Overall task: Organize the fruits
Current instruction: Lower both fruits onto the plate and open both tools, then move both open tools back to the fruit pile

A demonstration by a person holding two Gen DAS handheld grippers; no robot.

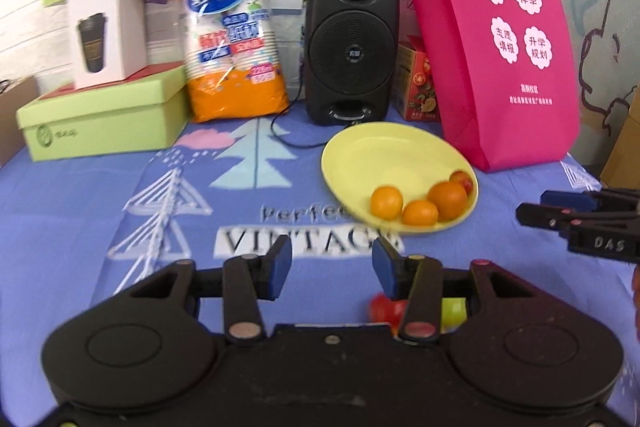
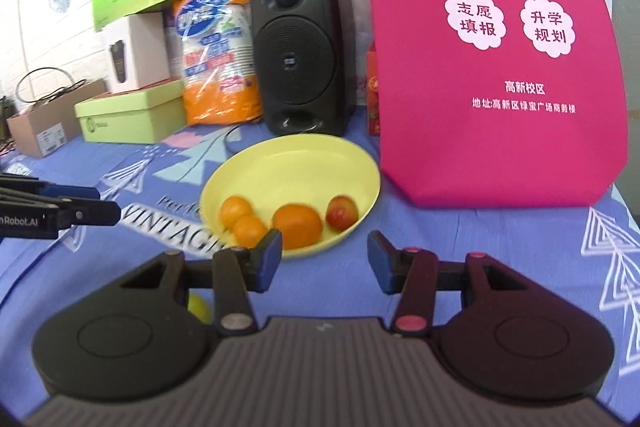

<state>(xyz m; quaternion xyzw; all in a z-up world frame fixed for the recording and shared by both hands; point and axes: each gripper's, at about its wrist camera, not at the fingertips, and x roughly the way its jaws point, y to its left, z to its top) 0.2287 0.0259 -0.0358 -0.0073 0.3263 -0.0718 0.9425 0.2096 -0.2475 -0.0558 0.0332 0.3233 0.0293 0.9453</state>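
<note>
A yellow plate [image 1: 380, 155] [image 2: 300, 167] sits on the blue cloth. It holds a large orange [image 1: 448, 199] [image 2: 298, 225], two small oranges [image 1: 386, 202] [image 2: 236, 211] and a red-yellow fruit [image 1: 462, 181] [image 2: 341, 213]. My left gripper [image 1: 332, 267] hovers open just in front of the plate, with nothing between its blue pads. My right gripper [image 2: 325, 261] is open and empty at the plate's near rim. A red fruit [image 1: 384, 309] and a yellow-green fruit [image 1: 454, 309] [image 2: 198, 307] lie on the cloth, partly hidden under the grippers. Each gripper shows in the other's view: the right gripper [image 1: 536, 209], the left gripper [image 2: 106, 203].
Behind the plate stand a black speaker [image 1: 352, 47] with a cable [image 1: 280, 135], a pink tote bag [image 1: 500, 47], an orange pack of paper cups [image 1: 236, 47], a red carton [image 1: 420, 87] and stacked green and white boxes [image 1: 104, 123]. A cardboard box [image 2: 44, 127] sits far left.
</note>
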